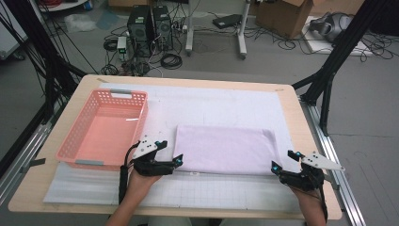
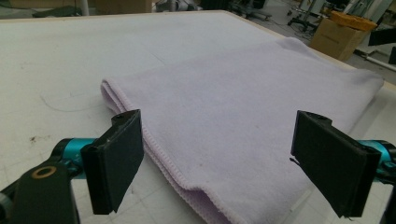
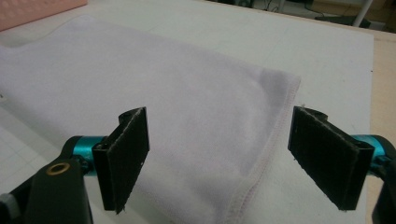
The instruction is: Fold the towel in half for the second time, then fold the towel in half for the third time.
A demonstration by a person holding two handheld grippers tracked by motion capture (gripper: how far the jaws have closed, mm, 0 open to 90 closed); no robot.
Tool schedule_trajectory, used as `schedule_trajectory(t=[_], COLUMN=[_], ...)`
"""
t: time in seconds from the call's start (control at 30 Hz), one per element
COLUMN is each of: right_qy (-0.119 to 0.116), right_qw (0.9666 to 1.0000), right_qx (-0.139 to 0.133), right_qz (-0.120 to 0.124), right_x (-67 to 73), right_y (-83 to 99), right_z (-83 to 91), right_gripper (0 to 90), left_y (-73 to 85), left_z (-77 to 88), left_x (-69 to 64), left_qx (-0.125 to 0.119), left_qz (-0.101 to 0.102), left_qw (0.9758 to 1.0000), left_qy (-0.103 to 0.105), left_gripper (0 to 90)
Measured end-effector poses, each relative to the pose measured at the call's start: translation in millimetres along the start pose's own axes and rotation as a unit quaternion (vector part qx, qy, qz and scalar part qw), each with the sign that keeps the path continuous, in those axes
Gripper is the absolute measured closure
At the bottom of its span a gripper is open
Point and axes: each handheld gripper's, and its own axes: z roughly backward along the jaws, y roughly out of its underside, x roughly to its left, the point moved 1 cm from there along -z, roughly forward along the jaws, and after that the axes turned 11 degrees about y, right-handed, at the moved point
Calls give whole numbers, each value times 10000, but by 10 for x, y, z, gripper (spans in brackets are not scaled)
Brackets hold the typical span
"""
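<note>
A folded lilac towel (image 1: pixel 225 149) lies flat on the white mat in the middle of the table. My left gripper (image 1: pixel 177 160) sits at the towel's near left corner, jaws wide apart and off the cloth. In the left gripper view the towel (image 2: pixel 243 107) spreads out beyond the left gripper (image 2: pixel 229 163), whose pads touch nothing. My right gripper (image 1: pixel 282 160) sits at the near right corner, open as well. The right gripper view shows the stitched corner of the towel (image 3: pixel 154 107) below the right gripper (image 3: pixel 219 156), with no cloth pinched.
A pink plastic basket (image 1: pixel 75 143) stands on the left of the table, close to my left hand. The white gridded mat (image 1: pixel 211 106) covers most of the wooden tabletop (image 1: pixel 291 101). Black frame legs, computers and cables are on the floor beyond.
</note>
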Motion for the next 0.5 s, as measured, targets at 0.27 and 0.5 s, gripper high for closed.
schedule_trajectory(t=[0.27,0.5], right_qy=[-10,-41], right_qw=[10000,9999], right_qx=[44,104], right_qz=[15,-46], right_x=[3,-7], right_y=[-5,6], right_z=[-41,-62], right_gripper=[189,189], left_y=[8,39], left_z=[28,-2], left_x=[15,19], left_qx=[57,201], left_qz=[24,82], left_qw=[10000,9998], left_qy=[-70,28], left_gripper=[175,186])
